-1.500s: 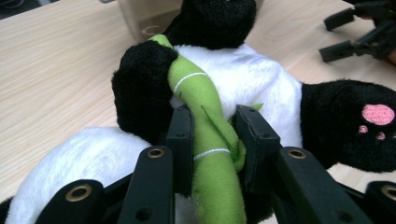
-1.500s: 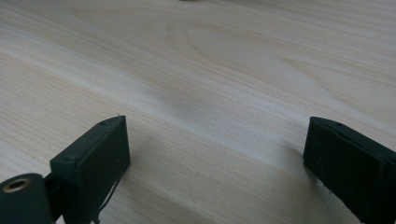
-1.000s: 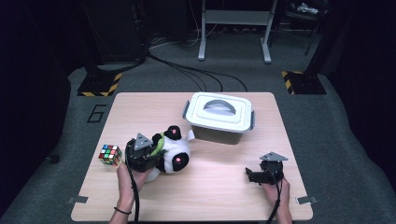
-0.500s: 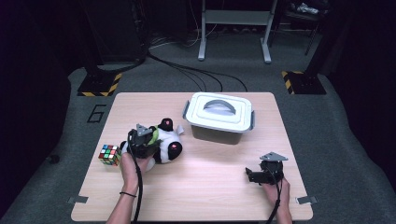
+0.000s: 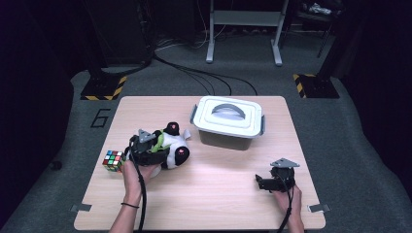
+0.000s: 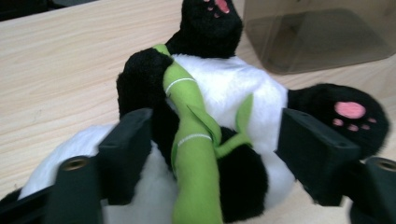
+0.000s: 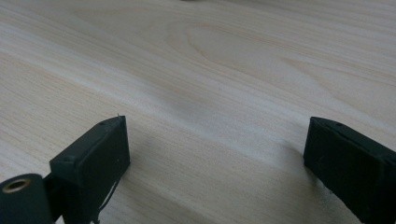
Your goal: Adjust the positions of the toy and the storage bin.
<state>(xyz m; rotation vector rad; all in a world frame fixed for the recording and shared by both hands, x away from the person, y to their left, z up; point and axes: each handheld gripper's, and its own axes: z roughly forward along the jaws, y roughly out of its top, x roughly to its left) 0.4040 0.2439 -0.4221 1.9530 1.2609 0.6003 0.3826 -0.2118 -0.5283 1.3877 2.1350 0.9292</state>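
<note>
Two claws are on the table (image 5: 214, 194), one in each hand. The left claw (image 6: 212, 140) has just been opening its jaws, and now they stand spread wide. A toy panda (image 6: 224, 93) lies between them on the wood, but the black pads do not press on it. In the left gripper view, the panda's green bamboo stick (image 6: 194, 140) runs up the middle between the two jaws, toward 12 o'clock. One paw with pink dots sticks out past the jaw at 3 o'clock.

From the high view, the panda (image 5: 176, 145) lies at the left of the table, with the left claw (image 5: 160, 154) over it from 7 o'clock. A colored cube (image 5: 113, 160) sits at 9 o'clock from the panda. A box with a lid (image 5: 228, 121) stands at 2 o'clock from it.

The right claw (image 5: 261, 183) rests well apart at the right side, jaws spread, with bare wood between them.
</note>
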